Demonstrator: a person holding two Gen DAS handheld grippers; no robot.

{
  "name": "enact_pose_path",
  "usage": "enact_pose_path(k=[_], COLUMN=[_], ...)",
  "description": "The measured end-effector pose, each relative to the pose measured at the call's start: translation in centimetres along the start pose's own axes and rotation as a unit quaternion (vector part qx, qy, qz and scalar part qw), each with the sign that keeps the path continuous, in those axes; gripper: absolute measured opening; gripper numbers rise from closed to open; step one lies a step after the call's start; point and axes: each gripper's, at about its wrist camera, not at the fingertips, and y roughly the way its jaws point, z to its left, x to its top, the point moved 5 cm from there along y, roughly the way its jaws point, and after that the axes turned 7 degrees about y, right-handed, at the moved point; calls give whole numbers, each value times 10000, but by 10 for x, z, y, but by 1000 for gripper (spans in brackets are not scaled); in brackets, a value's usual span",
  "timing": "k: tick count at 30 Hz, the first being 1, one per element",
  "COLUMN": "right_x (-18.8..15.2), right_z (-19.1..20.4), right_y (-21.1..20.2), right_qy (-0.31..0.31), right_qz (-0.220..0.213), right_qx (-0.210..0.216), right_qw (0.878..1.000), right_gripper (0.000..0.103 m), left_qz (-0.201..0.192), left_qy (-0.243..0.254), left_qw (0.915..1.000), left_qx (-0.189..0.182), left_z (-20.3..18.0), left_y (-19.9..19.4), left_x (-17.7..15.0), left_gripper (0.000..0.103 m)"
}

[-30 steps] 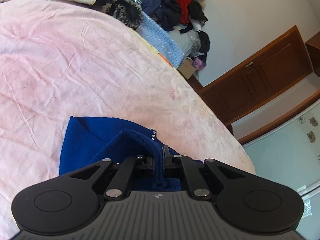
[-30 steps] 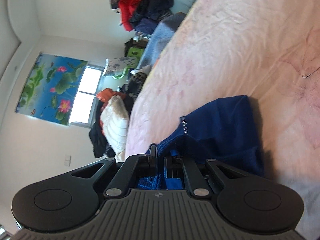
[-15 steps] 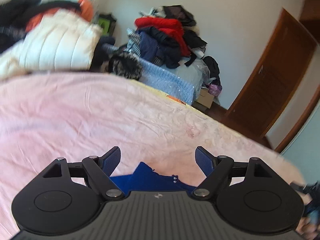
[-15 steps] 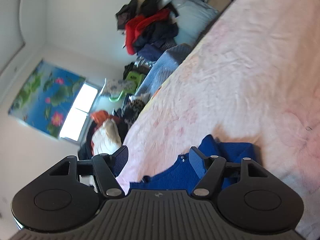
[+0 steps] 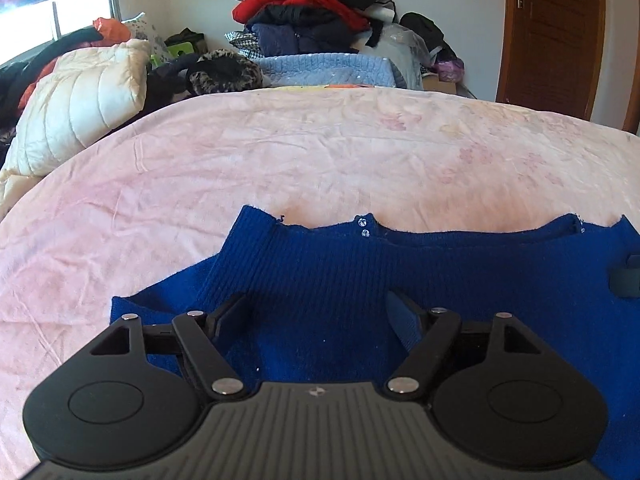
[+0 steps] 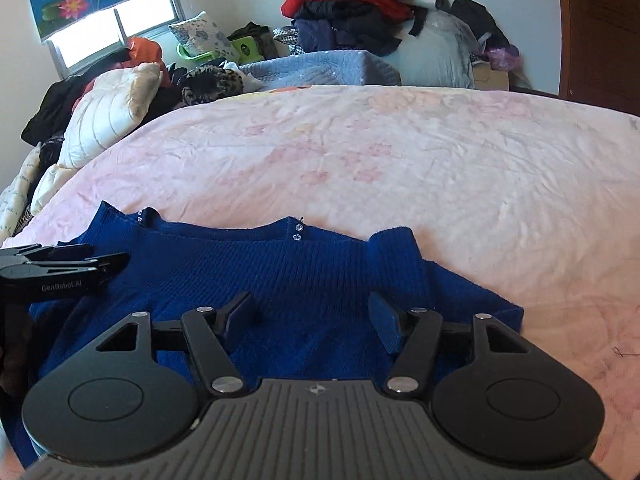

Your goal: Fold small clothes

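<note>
Pink bed cover fills most of both views, with a heap of clothes against the far wall and a white padded jacket at the left edge of the bed. On the cover lies the blue knit sweater, spread flat with its neckline toward the far side. Half a second ago only a small part of it showed between the fingers; now it stretches across both views, and the cameras look level across the bed instead of tilted.

Left claw has its fingers spread wide apart over the sweater, holding nothing — one second ago it was pinching a fold of the knit. Right claw is also spread wide over the cloth, and it was likewise closed on the sweater then.

Near edge of the sweater is hidden under both claw bodies. Small shiny studs sit at the neckline. In the right wrist view the left claw enters from the left edge, cut off by the frame.
</note>
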Motion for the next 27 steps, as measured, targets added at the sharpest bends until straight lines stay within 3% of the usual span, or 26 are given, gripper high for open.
enact_pose_path(k=[3,6,8,11,14,18,21,23,24,25,27], right_x=[9,12,-1,-38,-80,-128,-144,-148,-148,-147,-141], right_z=[-8,-28,-42,-63,-80,-89,-80,-71,-66,-61,-55], right_y=[-11,-50,-81,-118,-147,-165,-168,-163,-160,-157,-151], right_qy=[619,1528,1724,1931,2199,2966,3349,3564,3553,3505,3561], right_qz=[34,-209,-259,-92,23,136,187,277,297,320,284], right_qx=[141,764,963,939,798,1092,1423,1648,1685,1671,1586], right_qw=[9980,9851,9800,9766,9722,9487,9313,9193,9190,9210,9205], right_gripper=[64,66,73,76,76,75,76,75,75,75,63], left_qz=[-282,-743,-681,-513,-321,-70,-157,-114,-94,-129,-108], left_qy=[-424,-1189,-1616,-2238,-2992,-4307,-4541,-4709,-4739,-4716,-4726], left_qw=[9986,9894,9830,9711,9505,8936,8810,8668,8644,8673,8691], left_qx=[-149,-373,-549,-654,-774,-1266,-1323,-1638,-1679,-1589,-1458], left_z=[15,48,69,96,112,119,112,103,99,96,94], left_y=[-24,-72,-96,-128,-147,-152,-156,-151,-148,-147,-144], left_x=[1,-15,-38,-82,-125,-171,-177,-177,-176,-174,-169], left_gripper=[75,75,76,76,76,76,76,76,76,76,69])
